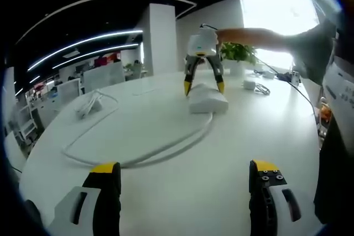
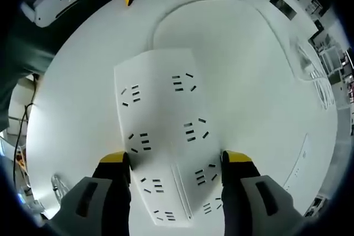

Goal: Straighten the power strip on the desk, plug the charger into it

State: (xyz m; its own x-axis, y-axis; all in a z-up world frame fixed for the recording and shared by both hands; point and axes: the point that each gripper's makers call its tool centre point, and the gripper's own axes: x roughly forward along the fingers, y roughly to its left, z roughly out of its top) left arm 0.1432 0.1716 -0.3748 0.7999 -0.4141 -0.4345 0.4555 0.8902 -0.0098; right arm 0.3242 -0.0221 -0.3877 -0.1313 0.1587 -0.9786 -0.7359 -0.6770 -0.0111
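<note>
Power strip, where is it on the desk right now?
In the right gripper view the power strip lies flat between the right gripper jaws; in the left gripper view it sits mid-desk, its cord looping leftward.

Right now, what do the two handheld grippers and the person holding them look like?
The left gripper has white-grey plastic jaw bodies with black inner faces and yellow tips; one jaw shows small screw holes. The right gripper has grey bodies, black jaws and yellow tips, under a white housing in the left gripper view. The person wears a dark grey short sleeve.
</note>
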